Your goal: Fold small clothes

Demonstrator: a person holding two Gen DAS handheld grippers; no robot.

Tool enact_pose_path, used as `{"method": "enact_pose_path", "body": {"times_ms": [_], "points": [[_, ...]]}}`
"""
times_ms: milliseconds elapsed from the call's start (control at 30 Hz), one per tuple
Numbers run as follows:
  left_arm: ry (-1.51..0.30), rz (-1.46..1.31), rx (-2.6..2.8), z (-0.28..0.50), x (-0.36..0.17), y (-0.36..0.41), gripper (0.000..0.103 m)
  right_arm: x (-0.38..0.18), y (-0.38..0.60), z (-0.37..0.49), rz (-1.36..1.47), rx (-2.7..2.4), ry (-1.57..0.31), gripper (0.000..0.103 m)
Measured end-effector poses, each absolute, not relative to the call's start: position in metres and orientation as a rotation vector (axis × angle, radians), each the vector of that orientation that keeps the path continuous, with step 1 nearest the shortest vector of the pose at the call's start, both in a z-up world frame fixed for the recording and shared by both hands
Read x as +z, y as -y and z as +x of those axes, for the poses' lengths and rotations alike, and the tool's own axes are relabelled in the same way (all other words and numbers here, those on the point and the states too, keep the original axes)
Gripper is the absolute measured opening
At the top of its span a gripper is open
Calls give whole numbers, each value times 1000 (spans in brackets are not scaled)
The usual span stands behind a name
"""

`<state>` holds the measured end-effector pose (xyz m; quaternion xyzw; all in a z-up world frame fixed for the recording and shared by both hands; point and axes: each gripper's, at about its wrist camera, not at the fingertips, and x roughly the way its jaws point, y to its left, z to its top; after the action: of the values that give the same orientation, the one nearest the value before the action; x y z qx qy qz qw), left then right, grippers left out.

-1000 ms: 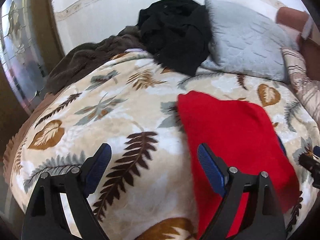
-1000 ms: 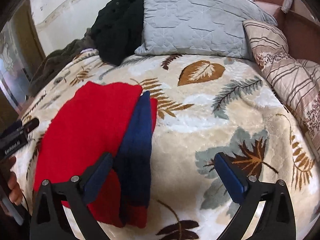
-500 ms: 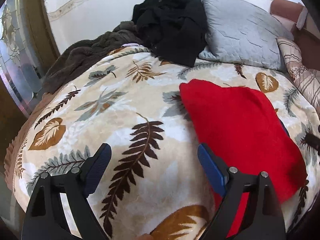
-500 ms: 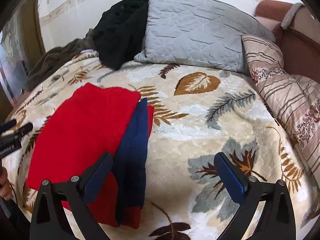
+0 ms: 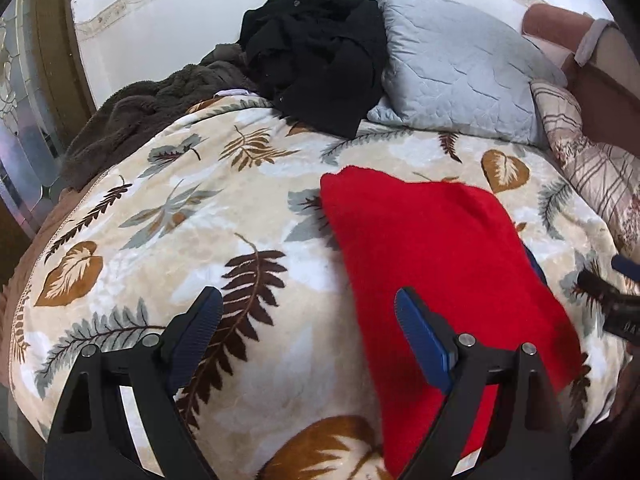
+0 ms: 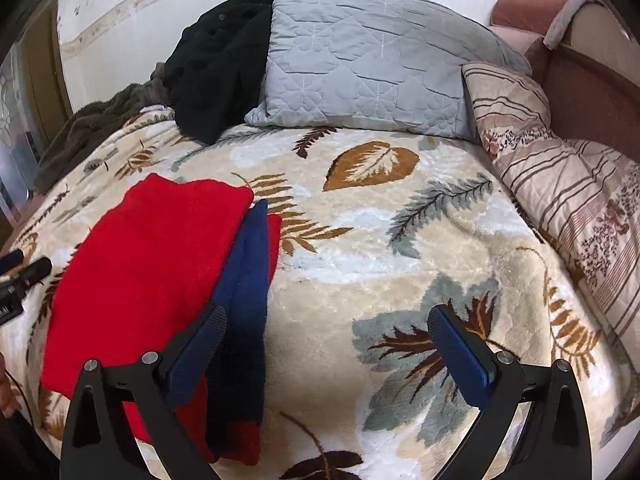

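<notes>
Both jaws wide, empty, above red garment (image 5: 440,248).

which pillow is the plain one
The grey quilted pillow at the head of the bed, beside the black clothes. The other pillow, to its right, is striped and patterned.

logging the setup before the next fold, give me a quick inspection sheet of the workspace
surface: leaf-print blanket covering the bed
job's things: red garment lying flat, partly folded; navy piece showing along its right edge
clutter: black clothing heaped at the head; brown fleece beside it
grippers: left tool open, empty, above the blanket at the garment's left edge; right tool open, empty, by the navy piece
cables: nothing seen
surroundings: grey pillow, striped pillow, white wall
</notes>
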<state>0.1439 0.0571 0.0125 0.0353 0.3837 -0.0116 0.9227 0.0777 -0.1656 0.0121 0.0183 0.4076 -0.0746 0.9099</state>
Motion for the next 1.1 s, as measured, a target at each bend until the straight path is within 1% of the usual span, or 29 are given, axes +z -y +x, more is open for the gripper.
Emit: {"method": "enact_pose_path", "body": {"times_ms": [333, 433, 700, 1100], "points": [[-812, 25, 1, 151, 10, -58, 89, 9, 158, 76, -39, -152, -846, 102], [-821, 9, 6, 152, 7, -59, 89, 7, 164, 80, 0, -148, -865, 102], [-802, 95, 30, 147, 2, -50, 89, 5, 168, 80, -16, -208, -873, 102], [-778, 130, 109, 141, 2, -52, 89, 12, 175, 77, -17, -218, -841, 102]]}}
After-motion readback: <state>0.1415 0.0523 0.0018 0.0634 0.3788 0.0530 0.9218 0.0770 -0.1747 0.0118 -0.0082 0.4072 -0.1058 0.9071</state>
